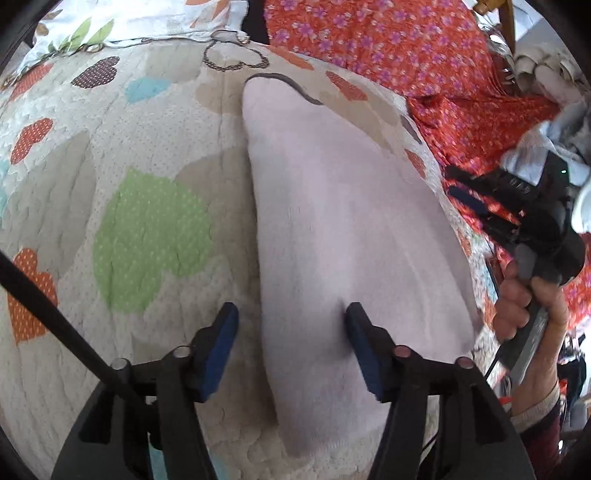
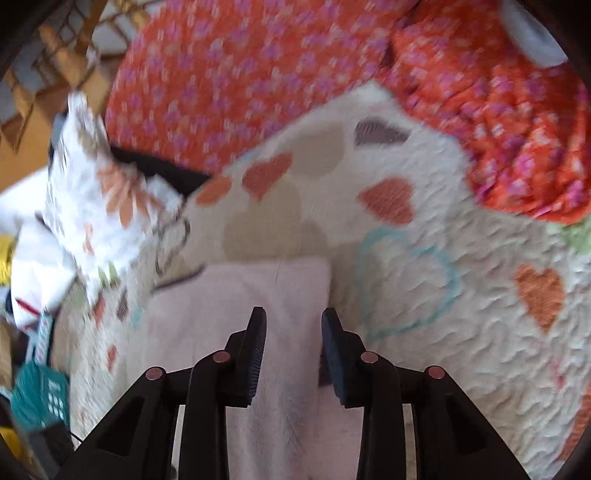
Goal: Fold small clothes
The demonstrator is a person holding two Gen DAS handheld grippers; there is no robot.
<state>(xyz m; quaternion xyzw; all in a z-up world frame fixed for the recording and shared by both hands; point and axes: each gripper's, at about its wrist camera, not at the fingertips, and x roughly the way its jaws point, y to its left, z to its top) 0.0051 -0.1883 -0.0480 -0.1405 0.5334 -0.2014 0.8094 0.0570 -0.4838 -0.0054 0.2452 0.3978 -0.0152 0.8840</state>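
A pale pink garment (image 1: 343, 229) lies folded flat on a cream quilt with coloured hearts (image 1: 147, 206). My left gripper (image 1: 291, 314) is open just above the garment's near left edge, one finger on the quilt side, one over the cloth. The right gripper (image 1: 476, 206) shows at the right of the left wrist view, held in a hand (image 1: 517, 302), apart from the garment; its jaws are unclear there. In the blurred right wrist view the right gripper (image 2: 293, 319) is open over the pink garment (image 2: 229, 295), holding nothing.
A red floral cloth (image 1: 406, 48) lies bunched along the quilt's far and right side (image 2: 229, 74). A white flowered fabric (image 1: 147, 18) is at the back left. Pale clothes (image 1: 554, 140) pile at the far right. A teal basket (image 2: 40, 398) sits beside the bed.
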